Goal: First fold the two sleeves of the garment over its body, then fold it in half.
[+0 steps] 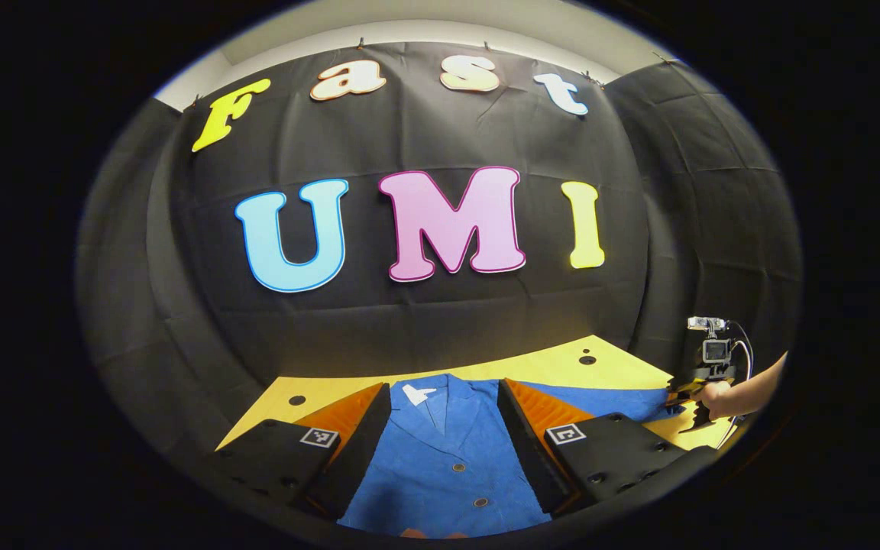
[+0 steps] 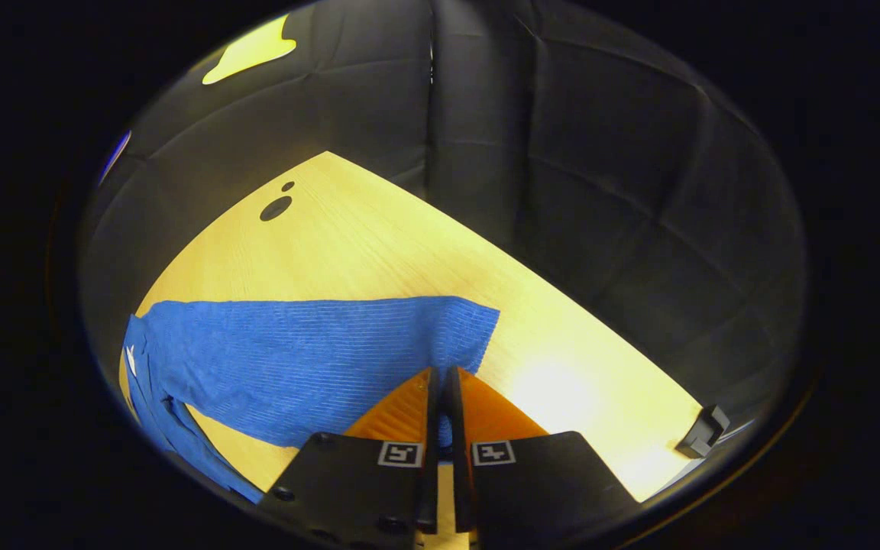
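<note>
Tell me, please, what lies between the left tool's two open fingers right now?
In the left gripper view, the blue garment fills the gap between the left tool's spread fingers: its collar, front placket and two buttons, lying flat on the yellow table.

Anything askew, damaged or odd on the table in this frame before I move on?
Nothing stands out. The blue garment lies flat on the wooden table, its sleeve stretched out straight with the right gripper closed at its cuff. The left gripper is open above the buttoned front.
</note>
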{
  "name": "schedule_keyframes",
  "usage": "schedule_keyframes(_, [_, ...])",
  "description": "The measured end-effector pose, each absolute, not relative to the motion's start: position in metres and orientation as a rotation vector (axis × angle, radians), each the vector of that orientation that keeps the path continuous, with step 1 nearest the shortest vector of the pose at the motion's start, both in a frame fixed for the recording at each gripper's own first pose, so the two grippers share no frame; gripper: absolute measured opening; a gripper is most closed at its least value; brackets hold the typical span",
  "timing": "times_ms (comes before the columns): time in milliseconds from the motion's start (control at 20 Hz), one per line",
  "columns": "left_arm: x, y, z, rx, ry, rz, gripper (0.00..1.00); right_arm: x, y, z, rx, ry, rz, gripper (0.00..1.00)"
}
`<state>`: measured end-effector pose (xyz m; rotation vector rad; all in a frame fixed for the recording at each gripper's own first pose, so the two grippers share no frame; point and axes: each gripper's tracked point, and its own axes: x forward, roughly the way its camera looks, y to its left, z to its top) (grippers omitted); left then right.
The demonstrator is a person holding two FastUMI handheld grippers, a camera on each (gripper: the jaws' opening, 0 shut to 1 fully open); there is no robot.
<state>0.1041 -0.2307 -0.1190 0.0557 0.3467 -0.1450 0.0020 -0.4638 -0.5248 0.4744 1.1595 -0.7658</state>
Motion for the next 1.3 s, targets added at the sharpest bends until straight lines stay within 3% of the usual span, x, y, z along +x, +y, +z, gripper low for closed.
schedule_keyframes(100, [0.101, -0.224, -0.120, 0.053, 0.349, -0.133, 0.81, 0.001, -0.455, -0.520, 0.518, 1.165, -0.724, 0.10])
schedule_keyframes(150, [0.099, -0.221, -0.121, 0.050, 0.351, -0.131, 0.81, 0.005, -0.450, -0.521, 0.578, 1.146, -0.708, 0.01])
schedule_keyframes(350, [0.095, -0.213, -0.120, 0.050, 0.355, -0.133, 0.81, 0.002, -0.450, -0.504, 0.611, 1.084, -0.739, 0.01])
schedule_keyframes(550, [0.094, -0.209, -0.107, 0.069, 0.314, -0.170, 0.81, 0.026, -0.441, -0.447, 0.507, 0.932, -0.703, 0.01])
schedule_keyframes(900, [0.073, -0.182, -0.094, 0.039, 0.274, -0.196, 0.81, 0.062, -0.391, -0.374, 0.473, 0.816, -0.619, 0.01])
schedule_keyframes(1300, [0.032, -0.078, -0.101, -0.018, 0.289, -0.011, 0.81, 0.158, -0.258, -0.332, 0.415, 0.781, -0.377, 0.00])
